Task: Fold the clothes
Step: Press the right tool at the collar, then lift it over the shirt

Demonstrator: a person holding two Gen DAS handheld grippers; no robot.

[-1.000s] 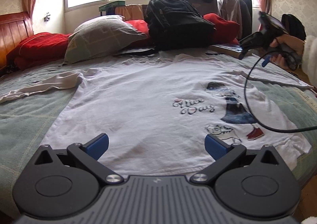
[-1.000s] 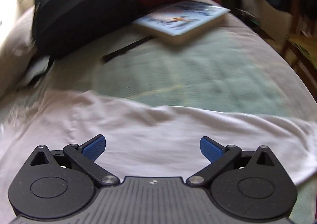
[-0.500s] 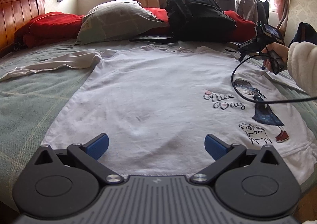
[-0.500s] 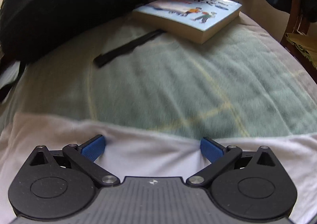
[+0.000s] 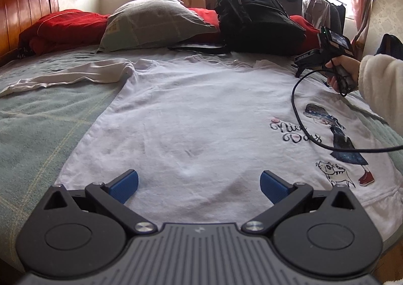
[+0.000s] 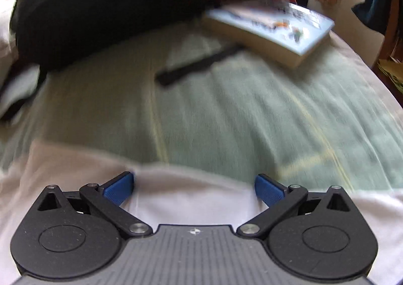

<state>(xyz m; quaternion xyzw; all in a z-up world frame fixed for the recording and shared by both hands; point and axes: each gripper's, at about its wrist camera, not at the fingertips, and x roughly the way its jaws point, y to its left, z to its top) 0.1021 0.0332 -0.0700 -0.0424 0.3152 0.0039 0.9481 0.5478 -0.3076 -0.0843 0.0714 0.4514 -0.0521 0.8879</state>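
Observation:
A white long-sleeved shirt [image 5: 196,118] with a "Nice Day" print lies flat, front up, on the green bed cover. Its left sleeve [image 5: 75,76] stretches out to the left. My left gripper [image 5: 199,184] is open and empty, low over the shirt's bottom hem. My right gripper [image 6: 192,188] is open, its blue pads straddling the edge of the shirt's right sleeve [image 6: 191,197] without closing on it. In the left wrist view the right gripper [image 5: 302,66] hovers at the shirt's right shoulder, held by a hand in a cream sleeve.
A black backpack [image 5: 254,23], a grey pillow [image 5: 156,23] and a red quilt [image 5: 65,28] lie at the head of the bed. A book [image 6: 272,30] and a black strap [image 6: 199,64] lie beyond the right sleeve. A black cable [image 5: 299,118] hangs over the shirt.
The left gripper has moved left and closer over the hem. The right gripper has come down to the sleeve's edge, and its view has swung slightly; both stay open.

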